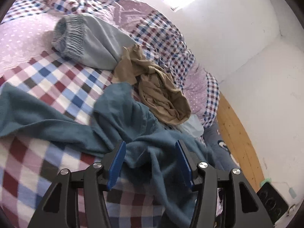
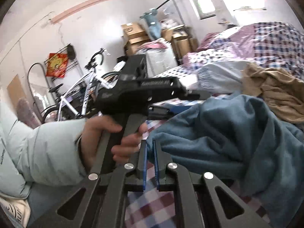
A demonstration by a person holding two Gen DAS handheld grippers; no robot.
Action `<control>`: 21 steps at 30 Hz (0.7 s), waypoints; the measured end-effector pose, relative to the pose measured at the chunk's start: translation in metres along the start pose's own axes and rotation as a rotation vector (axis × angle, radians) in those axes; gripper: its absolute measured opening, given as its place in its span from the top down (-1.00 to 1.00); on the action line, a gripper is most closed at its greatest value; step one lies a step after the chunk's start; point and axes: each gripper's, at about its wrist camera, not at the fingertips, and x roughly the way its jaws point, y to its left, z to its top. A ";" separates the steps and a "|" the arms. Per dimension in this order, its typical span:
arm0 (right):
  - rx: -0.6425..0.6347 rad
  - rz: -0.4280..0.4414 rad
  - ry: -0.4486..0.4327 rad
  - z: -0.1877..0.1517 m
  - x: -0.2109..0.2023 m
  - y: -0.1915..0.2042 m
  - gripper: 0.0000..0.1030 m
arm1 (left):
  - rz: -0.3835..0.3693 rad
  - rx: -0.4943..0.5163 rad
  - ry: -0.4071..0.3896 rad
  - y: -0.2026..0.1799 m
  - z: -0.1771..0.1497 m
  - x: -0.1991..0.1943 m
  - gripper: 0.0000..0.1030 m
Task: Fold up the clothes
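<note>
Little of the folding can be counted as done. The teal garment [image 1: 121, 121] is spread in rumpled ridges across the near part of the checked bed [image 1: 57, 83], with one flap stretched off to the left and no clean fold to be seen.

The left gripper [image 1: 151, 152] is held with its fingers wide, and a bunched ridge of the teal cloth lies between them; nothing is clamped. The right gripper [image 2: 150, 152] is closed narrowly on an edge of the teal garment [image 2: 228, 133], which is lifted off the bed at that point.

Two more pieces are judged to be waiting: a tan garment [image 1: 159, 93] crumpled just beyond the teal one, and a pale blue one with a ribbed cuff [image 1: 91, 39] farther off to the left.

Much is hard to make out. Both views are blurred. The teal garment's kind, and where its sleeves or hems lie, cannot be told. In the right view the person's hand [image 2: 106, 138] and the other gripper's body hide part of the bed, and something white under the tan piece cannot be identified.
</note>
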 end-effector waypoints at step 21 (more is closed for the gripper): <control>0.253 0.001 -0.064 -0.007 0.010 -0.032 0.90 | 0.266 0.828 0.018 -0.078 -0.123 -0.057 -0.11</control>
